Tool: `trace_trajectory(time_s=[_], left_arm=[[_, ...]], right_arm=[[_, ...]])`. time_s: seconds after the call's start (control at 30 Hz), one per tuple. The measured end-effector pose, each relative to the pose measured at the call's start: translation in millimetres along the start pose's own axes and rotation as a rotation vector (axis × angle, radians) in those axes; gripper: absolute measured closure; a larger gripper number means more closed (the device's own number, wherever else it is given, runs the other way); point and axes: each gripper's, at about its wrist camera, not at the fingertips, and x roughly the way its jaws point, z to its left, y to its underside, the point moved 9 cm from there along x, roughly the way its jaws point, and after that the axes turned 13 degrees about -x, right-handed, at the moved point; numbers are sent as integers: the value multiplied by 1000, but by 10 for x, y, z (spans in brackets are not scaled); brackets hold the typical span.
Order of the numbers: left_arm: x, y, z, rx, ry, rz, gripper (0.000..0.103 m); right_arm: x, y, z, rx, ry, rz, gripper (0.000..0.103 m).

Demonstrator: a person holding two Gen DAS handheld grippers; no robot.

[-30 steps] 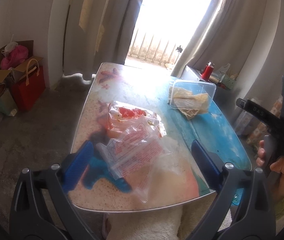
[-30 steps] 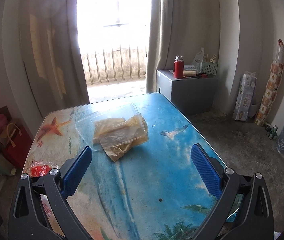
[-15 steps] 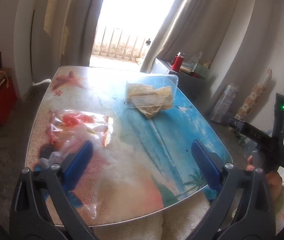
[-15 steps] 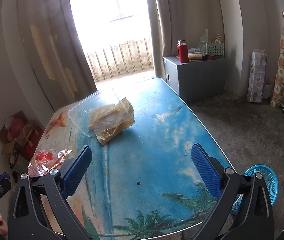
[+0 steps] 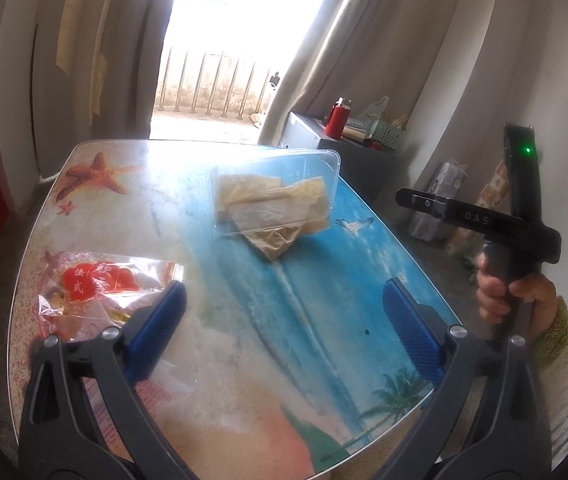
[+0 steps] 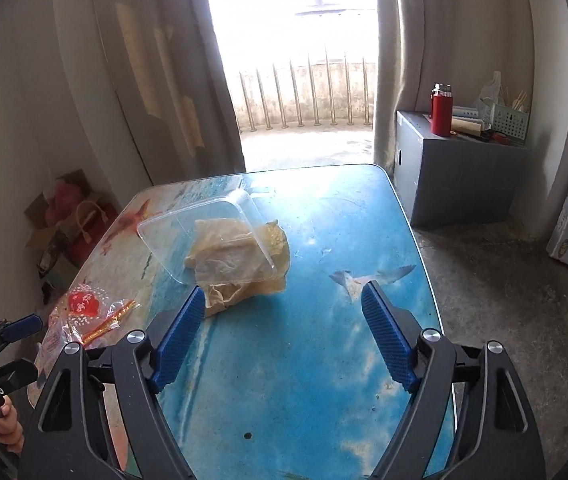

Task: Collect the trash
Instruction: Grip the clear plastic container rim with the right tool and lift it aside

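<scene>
Trash (image 6: pixel 239 264) — right claw (image 6: pixel 284 332) closing, empty

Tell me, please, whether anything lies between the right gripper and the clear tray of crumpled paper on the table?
Nothing visible does. The right gripper, its jaws closing and empty, faces the clear tray across bare table. The plastic wrapper lies off to the left.

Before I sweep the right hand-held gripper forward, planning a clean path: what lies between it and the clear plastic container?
Only bare table, as the right wrist view shows. The right hand-held gripper, empty and closing, faces the clear plastic container; crumpled brown paper spills toward it.
</scene>
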Motion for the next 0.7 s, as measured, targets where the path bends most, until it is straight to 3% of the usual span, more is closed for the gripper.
trace_trajectory(time_s=[0.27,0.43,0.5,0.53,0.7], left_arm=[[96,-18,12,47,-5,-26,11],[110,-16,14,75,4,-28,29],[113,-6,25,73,14,-23,34],[110,0,29,72,18,-21,36],[95,60,16,75,34,-7,44]], right_arm=[[740,-352,144,-136,-21,73,48],[960,-346,179,-165,-15,111,74],[938,-363,204,-157,-15,99,91],[918,-373,206,-151,-8,92,94],[784,-418,217,-78,-18,72,98]])
